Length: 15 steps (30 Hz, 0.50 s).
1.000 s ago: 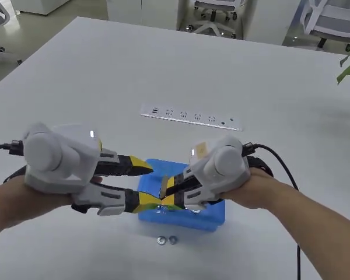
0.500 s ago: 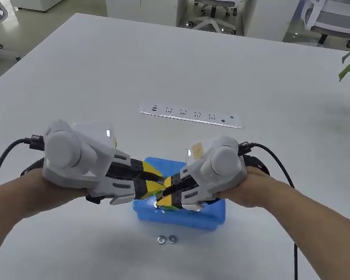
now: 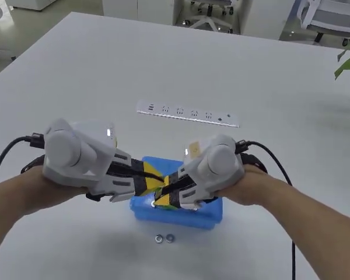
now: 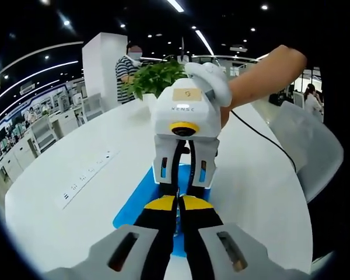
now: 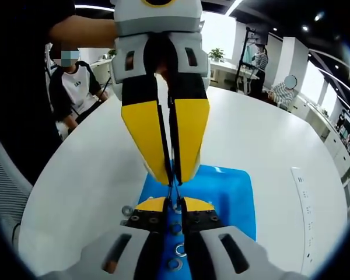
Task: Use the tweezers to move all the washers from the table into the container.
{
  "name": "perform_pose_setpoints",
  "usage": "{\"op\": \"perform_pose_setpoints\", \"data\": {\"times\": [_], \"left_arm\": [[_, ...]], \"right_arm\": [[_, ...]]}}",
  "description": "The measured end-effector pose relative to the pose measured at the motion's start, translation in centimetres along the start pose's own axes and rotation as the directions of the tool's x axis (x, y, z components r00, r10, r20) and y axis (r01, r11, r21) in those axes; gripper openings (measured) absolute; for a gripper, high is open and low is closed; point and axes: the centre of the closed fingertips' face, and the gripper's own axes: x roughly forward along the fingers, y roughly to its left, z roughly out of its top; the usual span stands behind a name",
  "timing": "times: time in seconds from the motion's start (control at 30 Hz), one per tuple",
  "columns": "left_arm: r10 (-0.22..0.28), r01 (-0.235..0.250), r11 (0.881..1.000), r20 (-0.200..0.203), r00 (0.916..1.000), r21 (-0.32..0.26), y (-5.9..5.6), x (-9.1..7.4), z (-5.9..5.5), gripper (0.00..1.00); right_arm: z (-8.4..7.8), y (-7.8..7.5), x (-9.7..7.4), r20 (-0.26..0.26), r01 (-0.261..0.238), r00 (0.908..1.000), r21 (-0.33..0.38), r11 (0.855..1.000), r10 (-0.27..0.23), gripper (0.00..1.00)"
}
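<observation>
Two washers point(image 3: 164, 238) before container point(image 3: 213, 214), head view, one washer point(image 5: 127, 210), right gripper view

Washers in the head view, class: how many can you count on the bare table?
2. One washer lies on the table just in front of the blue container; the other washer sits right beside it. More may be hidden inside the container.
</observation>
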Motion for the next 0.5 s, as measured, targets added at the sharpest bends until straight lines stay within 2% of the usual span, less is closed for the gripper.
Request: {"op": "perform_pose_setpoints", "data": {"times": [0.5], "left_arm": [[-0.005, 0.005, 1.000, 0.008, 1.0000, 0.015, -0.6, -0.5, 1.8, 0.06]], "right_arm": [[0.7, -0.1, -1.3, 0.009, 0.032, 0.9994, 0.019, 0.999, -0.033, 0.12]]}}
